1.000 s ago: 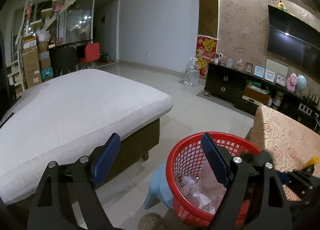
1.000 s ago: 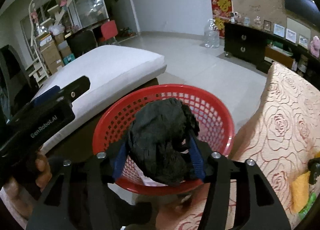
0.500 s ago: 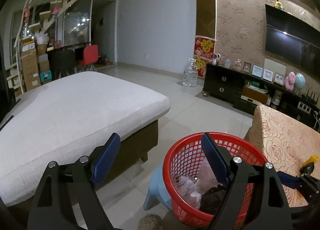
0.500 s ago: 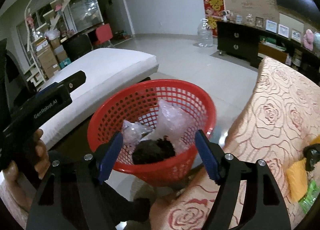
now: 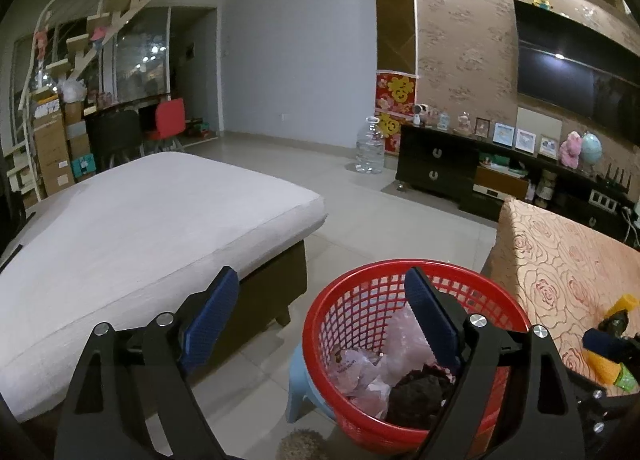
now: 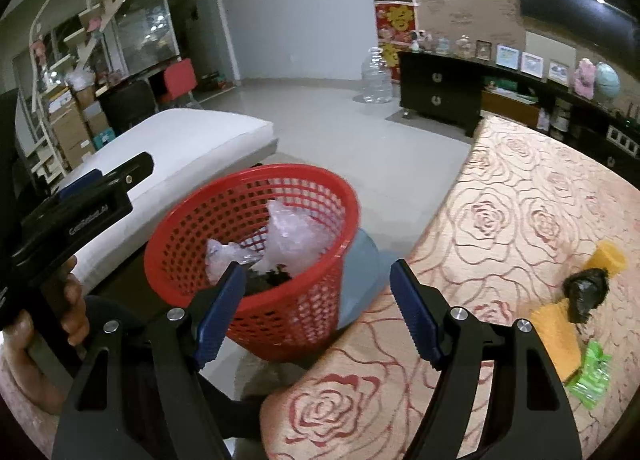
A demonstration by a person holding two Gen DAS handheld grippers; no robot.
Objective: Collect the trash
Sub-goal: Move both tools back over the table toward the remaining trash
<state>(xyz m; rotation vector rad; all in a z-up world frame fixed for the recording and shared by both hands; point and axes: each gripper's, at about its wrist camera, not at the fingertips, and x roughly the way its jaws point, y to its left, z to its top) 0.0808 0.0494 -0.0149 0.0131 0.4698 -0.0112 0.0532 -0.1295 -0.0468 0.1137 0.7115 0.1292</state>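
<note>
**Inspector A:** Change since a second ago: the right gripper then pinched a dark crumpled wad above the red basket. That dark wad now lies in the basket, beside the clear plastic wrappers. Half a second ago it was already down there.

**Inspector B:** Confirmed. State of the right gripper?

**Inspector A:** Blue-padded fingers spread wide, nothing between them, touching nothing. It has drawn back from the basket and now hangs over the near edge of the rose-patterned tablecloth, the basket showing past its left finger.

**Inspector B:** Left gripper?

**Inspector A:** The left gripper is likewise spread wide and empty, much as in the earlier frames. In its own view its right finger overlaps the basket's mouth; whether it touches the rim, I cannot tell. The right wrist view shows it held in a hand to the left of the basket.

**Inspector B:** Basket position?

**Inspector A:** Upright on a pale blue stool, between the white cushioned bench and the table.

**Inspector B:** Items still on the cloth?

**Inspector A:** A second dark lump touching a yellow sponge, a yellow block just beyond, and a green wrapper near the edge.
</note>
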